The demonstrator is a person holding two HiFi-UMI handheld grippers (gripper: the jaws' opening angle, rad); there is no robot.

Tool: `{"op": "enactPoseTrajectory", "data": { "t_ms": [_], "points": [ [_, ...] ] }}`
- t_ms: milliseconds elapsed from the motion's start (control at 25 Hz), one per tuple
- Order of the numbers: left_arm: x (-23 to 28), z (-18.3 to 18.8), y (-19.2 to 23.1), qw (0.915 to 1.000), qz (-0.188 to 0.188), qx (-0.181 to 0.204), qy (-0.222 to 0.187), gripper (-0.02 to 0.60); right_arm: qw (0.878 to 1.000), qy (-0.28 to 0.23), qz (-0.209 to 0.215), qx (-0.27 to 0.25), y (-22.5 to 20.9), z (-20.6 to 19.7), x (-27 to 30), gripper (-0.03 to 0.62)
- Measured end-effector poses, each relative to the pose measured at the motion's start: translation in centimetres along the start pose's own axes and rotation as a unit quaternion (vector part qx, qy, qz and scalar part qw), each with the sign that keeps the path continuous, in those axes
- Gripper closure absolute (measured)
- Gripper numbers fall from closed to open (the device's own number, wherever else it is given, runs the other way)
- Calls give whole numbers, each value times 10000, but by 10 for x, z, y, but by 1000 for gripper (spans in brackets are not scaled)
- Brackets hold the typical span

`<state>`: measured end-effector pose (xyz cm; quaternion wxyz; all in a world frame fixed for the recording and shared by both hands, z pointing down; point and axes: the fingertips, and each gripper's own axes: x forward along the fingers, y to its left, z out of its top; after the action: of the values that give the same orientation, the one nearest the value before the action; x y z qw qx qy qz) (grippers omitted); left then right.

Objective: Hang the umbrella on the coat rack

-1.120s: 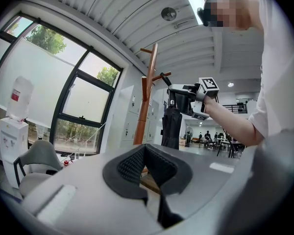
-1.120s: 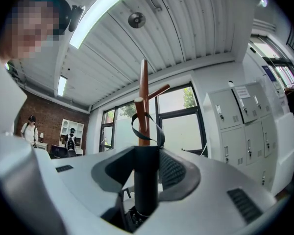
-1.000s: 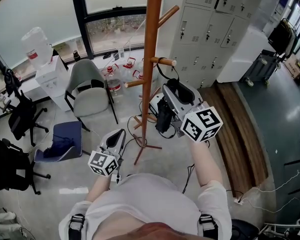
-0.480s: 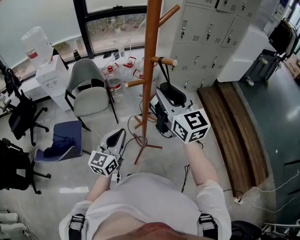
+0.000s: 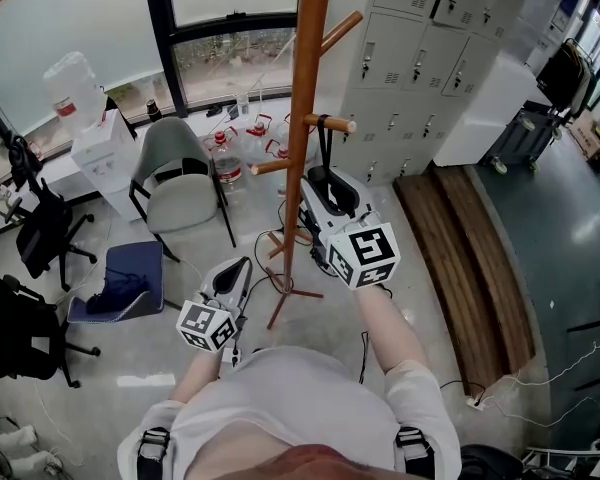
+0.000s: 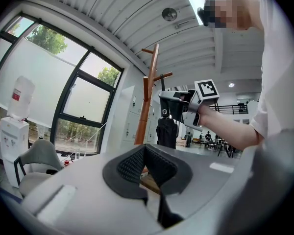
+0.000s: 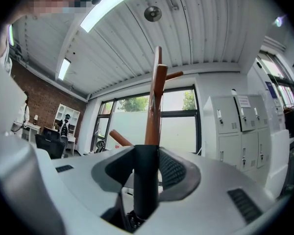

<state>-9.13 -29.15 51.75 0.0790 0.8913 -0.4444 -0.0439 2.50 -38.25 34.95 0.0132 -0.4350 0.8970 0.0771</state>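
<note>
While the umbrella (image 7: pixel 146 180) sits by its black handle between the jaws of your right gripper (image 5: pixel 330 190), which are closed on it partway, its strap (image 5: pixel 325 150) runs up to a side peg (image 5: pixel 330 123) of the coat rack (image 5: pixel 300 118) and loops over it. You hold it just right of the rack's post, below that peg. Your left gripper (image 5: pixel 235 271) hovers lower, left of the post, jaws together with nothing between them. A grey chair (image 5: pixel 175 163) stands left of the rack, and lockers (image 5: pixel 420 48) stand to its right.
</note>
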Motion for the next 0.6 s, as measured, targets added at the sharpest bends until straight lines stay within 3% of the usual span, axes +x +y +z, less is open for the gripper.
{"op": "enactPoseTrajectory", "data": {
  "t_ms": [440,600],
  "points": [
    [-4,2,0,10000,7,9,-14,572,9992,-110,-308,-229,0,-1,4,442],
    [-4,3,1,10000,3,36,-10,572,9990,-121,-371,-199,-3,1,0,340]
  ]
}}
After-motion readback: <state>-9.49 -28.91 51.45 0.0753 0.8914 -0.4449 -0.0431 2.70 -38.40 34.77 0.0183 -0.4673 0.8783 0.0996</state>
